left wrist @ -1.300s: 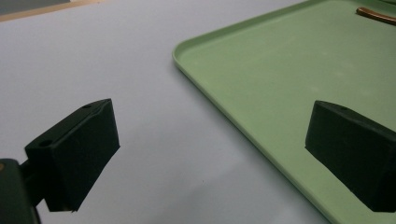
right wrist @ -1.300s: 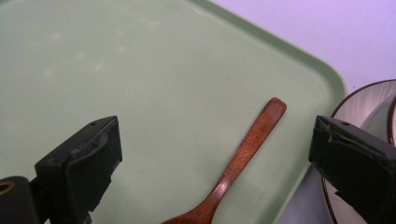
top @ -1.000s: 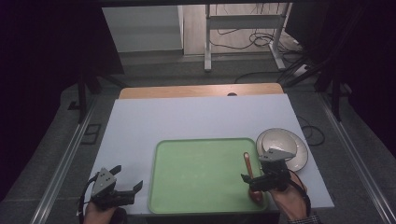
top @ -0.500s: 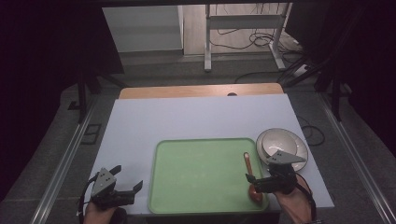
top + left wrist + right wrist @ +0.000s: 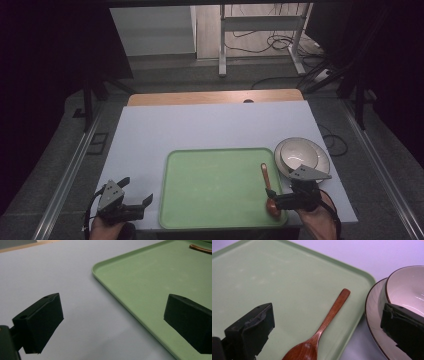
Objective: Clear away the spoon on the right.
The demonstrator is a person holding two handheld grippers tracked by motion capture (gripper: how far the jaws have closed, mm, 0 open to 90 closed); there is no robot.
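Note:
A wooden spoon (image 5: 267, 186) lies on the right side of the green tray (image 5: 215, 185), handle pointing away, bowl end near the front rim. My right gripper (image 5: 280, 201) sits just right of the spoon's bowl end. In the right gripper view, the right gripper (image 5: 327, 325) is open, its jaws wide on either side of the spoon (image 5: 329, 315) without touching it. My left gripper (image 5: 136, 191) rests off the tray's front left corner. It is open and empty (image 5: 112, 322), one jaw over the white tabletop, the other over the tray (image 5: 150, 277).
A cream bowl (image 5: 299, 154) stands on a dark-rimmed plate (image 5: 322, 162) just right of the tray, close behind my right gripper. The white table surface (image 5: 210, 125) stretches beyond the tray to a wooden strip at the far edge.
My right gripper has drawn back a little toward the near edge and to the right, uncovering the bowl and plate. The spoon stays on the tray. The left gripper has not moved.

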